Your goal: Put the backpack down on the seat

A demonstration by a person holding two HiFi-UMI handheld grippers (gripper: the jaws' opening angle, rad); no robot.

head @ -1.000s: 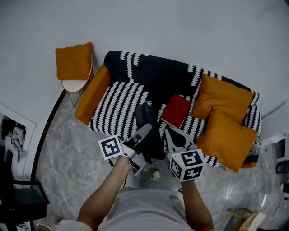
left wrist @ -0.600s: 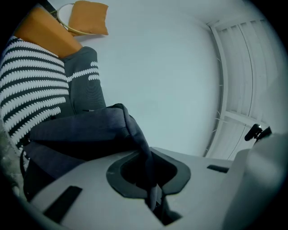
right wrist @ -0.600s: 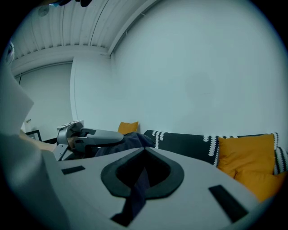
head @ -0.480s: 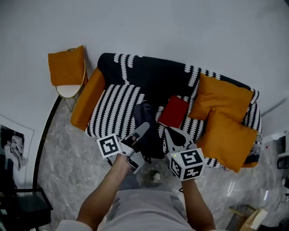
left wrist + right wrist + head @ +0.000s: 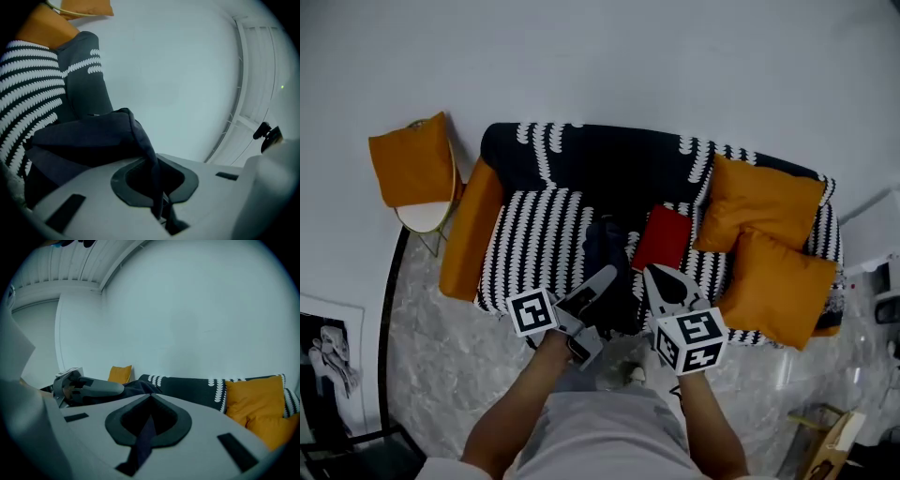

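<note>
A dark navy backpack [image 5: 609, 267] hangs between my two grippers at the front edge of the sofa's black-and-white striped seat [image 5: 534, 234]. My left gripper [image 5: 602, 279] is shut on a fold of the backpack's dark fabric [image 5: 89, 140], which runs down between its jaws [image 5: 157, 187]. My right gripper [image 5: 656, 277] is shut on a dark strap [image 5: 145, 437] that lies in its jaw gap [image 5: 147, 420]. The left gripper [image 5: 86, 387] also shows in the right gripper view. Whether the backpack's bottom touches the seat is hidden.
A red cushion [image 5: 664, 236] lies on the seat right of the backpack. Two orange cushions [image 5: 759, 199] [image 5: 780, 286] fill the sofa's right end; an orange bolster [image 5: 469, 230] lines its left arm. A small chair with an orange cushion [image 5: 411, 169] stands to the left on the marble floor [image 5: 441, 356].
Both grippers have carried the backpack forward toward the sofa and slightly lower. The sofa now sits closer under the grippers. Both grips are unchanged.
</note>
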